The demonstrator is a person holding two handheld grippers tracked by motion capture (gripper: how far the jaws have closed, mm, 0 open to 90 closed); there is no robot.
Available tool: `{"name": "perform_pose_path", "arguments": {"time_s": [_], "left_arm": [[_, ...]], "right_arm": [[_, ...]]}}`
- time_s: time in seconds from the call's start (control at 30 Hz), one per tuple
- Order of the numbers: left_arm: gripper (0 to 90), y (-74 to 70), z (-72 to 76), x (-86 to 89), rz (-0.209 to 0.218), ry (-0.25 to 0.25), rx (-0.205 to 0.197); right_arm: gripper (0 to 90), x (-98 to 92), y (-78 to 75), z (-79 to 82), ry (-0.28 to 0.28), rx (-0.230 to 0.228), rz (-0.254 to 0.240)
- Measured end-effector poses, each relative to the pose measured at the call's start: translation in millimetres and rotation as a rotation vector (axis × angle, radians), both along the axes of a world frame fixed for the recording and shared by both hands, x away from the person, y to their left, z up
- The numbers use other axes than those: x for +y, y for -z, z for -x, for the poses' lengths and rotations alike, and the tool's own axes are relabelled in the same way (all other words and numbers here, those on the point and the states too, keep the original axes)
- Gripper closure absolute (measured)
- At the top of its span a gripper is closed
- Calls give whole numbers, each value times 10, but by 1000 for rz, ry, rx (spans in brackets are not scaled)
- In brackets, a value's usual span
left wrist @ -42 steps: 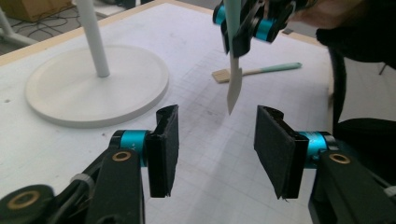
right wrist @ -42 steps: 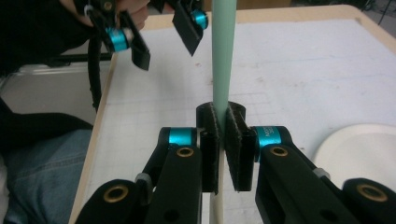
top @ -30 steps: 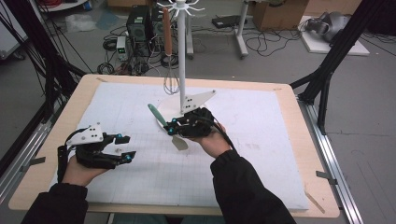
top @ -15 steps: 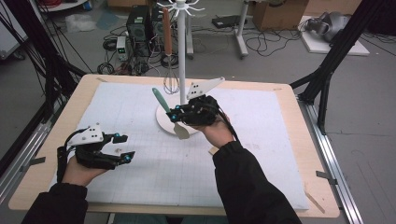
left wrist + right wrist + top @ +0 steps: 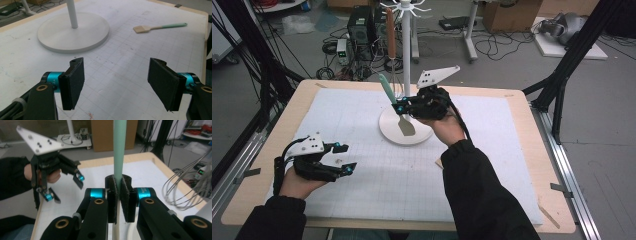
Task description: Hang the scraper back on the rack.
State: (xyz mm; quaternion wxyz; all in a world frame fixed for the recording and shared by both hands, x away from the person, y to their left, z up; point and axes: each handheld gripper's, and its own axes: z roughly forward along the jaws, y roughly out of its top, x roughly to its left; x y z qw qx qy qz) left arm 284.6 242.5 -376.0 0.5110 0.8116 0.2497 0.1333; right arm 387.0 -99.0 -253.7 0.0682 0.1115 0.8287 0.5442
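A green-handled spatula (image 5: 395,102) is clamped in the right gripper (image 5: 404,106) above the stand base (image 5: 388,131). The left gripper (image 5: 343,157), just opened wider, is held empty near the table's left edge.

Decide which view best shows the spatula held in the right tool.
High view: the spatula appears whole, green handle to beige blade, gripped by the right tool. Right gripper view gives a close-up of its handle.

The place was a lab or workshop set up for recording. A wooden table (image 5: 532,165) with a white gridded mat (image 5: 492,165) stood on a grey floor inside a black frame of struts (image 5: 562,75). Beyond its far edge lay tangled cables (image 5: 492,47), electronic boxes (image 5: 359,25) and a cardboard box (image 5: 507,12).
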Motion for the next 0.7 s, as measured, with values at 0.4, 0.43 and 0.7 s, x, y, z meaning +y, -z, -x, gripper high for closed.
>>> {"name": "perform_pose_path", "arguments": {"time_s": [0.4, 0.43, 0.7], "left_arm": [[293, 12, -9, -18, 0, -3, 7], [293, 7, -12, -15, -6, -1, 3], [290, 12, -22, -32, -2, -4, 6]], "right_arm": [[847, -157, -240, -134, 56, 9, -74], [847, -166, -255, -143, 60, 11, -84], [847, -177, -412, -222, 76, 8, -100]]}}
